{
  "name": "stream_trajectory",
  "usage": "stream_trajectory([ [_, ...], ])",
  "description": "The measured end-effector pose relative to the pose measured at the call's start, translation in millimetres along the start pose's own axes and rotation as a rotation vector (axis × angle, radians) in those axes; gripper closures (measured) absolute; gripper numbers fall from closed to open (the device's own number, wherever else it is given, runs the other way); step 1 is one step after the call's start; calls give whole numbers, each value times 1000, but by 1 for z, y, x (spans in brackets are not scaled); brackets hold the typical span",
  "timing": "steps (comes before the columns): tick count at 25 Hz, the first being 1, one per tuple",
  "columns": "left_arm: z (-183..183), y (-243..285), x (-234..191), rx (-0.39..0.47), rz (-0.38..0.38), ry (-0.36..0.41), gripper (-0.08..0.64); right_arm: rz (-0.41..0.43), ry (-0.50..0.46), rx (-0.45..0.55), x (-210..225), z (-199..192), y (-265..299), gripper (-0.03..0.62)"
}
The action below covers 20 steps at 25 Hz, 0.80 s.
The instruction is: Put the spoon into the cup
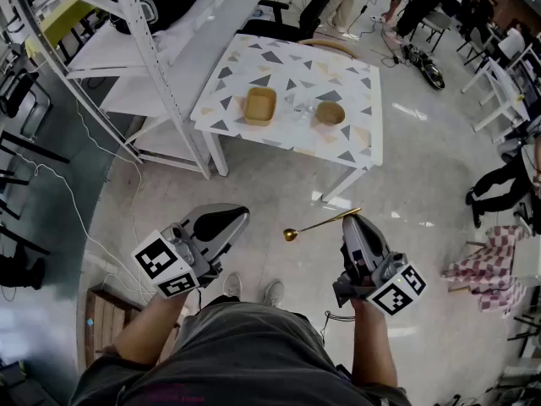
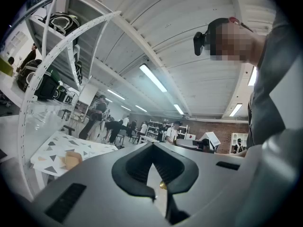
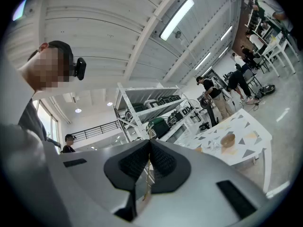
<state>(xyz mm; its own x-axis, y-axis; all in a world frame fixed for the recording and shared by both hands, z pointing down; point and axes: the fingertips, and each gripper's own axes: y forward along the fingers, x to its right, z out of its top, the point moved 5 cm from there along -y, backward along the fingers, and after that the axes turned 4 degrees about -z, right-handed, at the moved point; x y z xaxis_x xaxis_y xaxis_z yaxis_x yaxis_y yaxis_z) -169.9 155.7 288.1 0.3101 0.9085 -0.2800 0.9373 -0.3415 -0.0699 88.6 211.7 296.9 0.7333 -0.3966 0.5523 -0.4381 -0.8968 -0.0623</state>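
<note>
Transport step, spoon in hand, table not yet reached.

- Right gripper [image 1: 351, 217]: jaws pressed together on the handle end of the gold spoon [image 1: 321, 224]. Its own view shows the thin handle [image 3: 145, 183] pinched between the black pads. The spoon sticks out to the left, roughly level, bowl end free in the air above the floor, near the person's feet.
- Left gripper [image 1: 237, 217]: jaws together, nothing between them. It hangs to the left of the spoon's bowl, apart from it.
- Patterned table [image 1: 254, 57] stands well away, on the far side of the floor. On it are a tan tray [image 1: 259, 105] to the left and a tan bowl [image 1: 330, 112] to the right. Between them we make out something clear [image 1: 303, 106], which we take for the cup; it is too faint to be sure.

Judgement: pick-up looks done, placing not begun. The next move calls for closing the whole gap to the table. Then we must turn the spoon bowl-down over the cup's mouth and lower it in before the jaws part. A clear, light cup may tip if the spoon knocks its rim. The free left gripper could steady it.
</note>
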Motion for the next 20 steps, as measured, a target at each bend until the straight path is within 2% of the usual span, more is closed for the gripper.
stream_trajectory([
  [9,-9,15,19,-5,23,-5,545,25,7,-16,12,7,-13,571],
  [20,-38,27,57,-20,75,-24,545,57,50,-46,36,5,-49,571],
])
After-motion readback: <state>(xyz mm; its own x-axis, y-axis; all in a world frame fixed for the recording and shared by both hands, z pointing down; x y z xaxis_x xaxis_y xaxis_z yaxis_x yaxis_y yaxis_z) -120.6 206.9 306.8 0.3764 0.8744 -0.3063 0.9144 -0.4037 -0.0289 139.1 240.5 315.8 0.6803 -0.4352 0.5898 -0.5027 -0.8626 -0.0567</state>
